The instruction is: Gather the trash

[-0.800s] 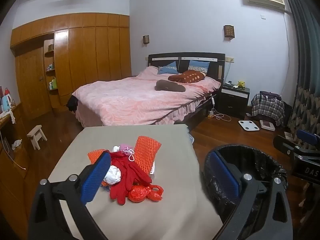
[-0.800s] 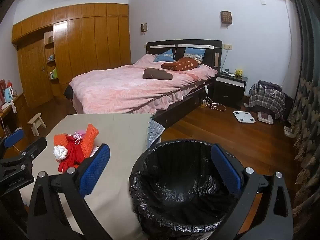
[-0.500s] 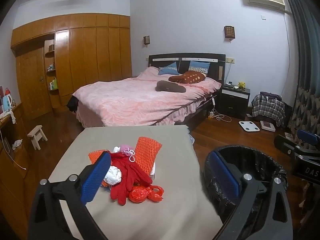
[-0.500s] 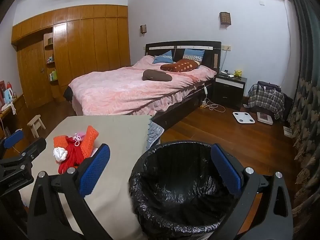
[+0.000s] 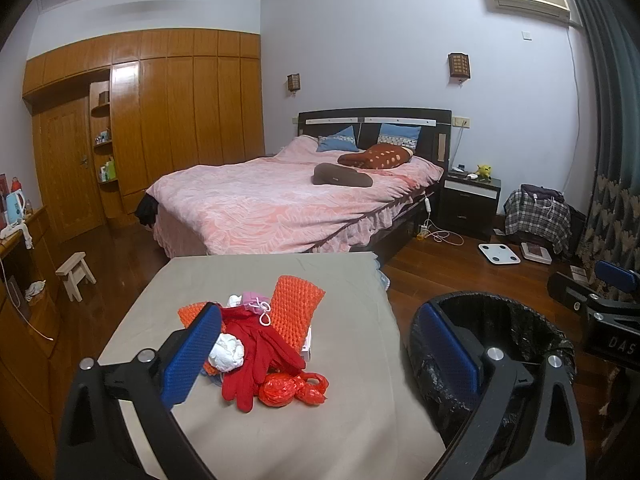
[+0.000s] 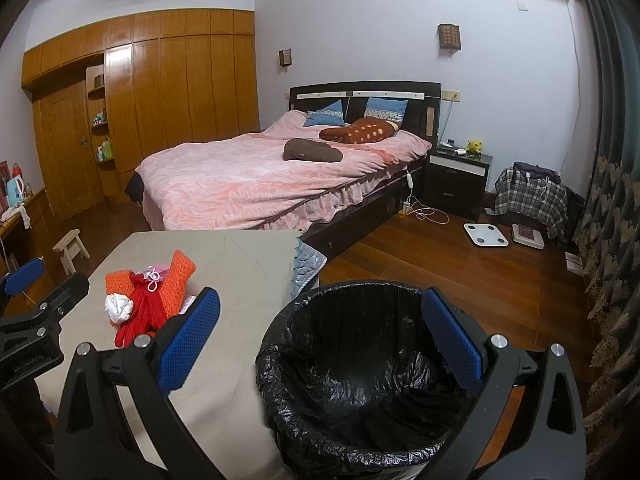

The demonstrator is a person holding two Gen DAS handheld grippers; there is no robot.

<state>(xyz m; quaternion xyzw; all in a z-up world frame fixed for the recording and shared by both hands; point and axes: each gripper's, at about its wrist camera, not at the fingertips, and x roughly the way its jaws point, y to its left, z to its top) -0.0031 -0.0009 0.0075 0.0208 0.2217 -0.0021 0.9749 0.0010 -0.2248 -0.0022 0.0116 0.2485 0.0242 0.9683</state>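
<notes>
A pile lies on the beige table (image 5: pixel 280 432): a red glove (image 5: pixel 256 356), a crumpled white paper ball (image 5: pixel 227 353), a red plastic bag (image 5: pixel 290 389), an orange knitted cloth (image 5: pixel 294 308) and a small pink item (image 5: pixel 253 298). My left gripper (image 5: pixel 320 356) is open and empty, above the table just short of the pile. A bin with a black liner (image 6: pixel 360 364) stands on the floor right of the table. My right gripper (image 6: pixel 320 340) is open and empty above the bin's mouth. The pile also shows in the right wrist view (image 6: pixel 140 300).
A bed with a pink cover (image 5: pixel 288 204) stands beyond the table. A wooden wardrobe (image 5: pixel 168 120) fills the left wall, with a small stool (image 5: pixel 76 274) on the floor. A nightstand (image 5: pixel 470 200), a white scale (image 5: pixel 499 254) and curtains (image 6: pixel 612 240) are at the right.
Both grippers have shifted only slightly; the view has crept a little. Both stay open and empty. The pile has not moved.
</notes>
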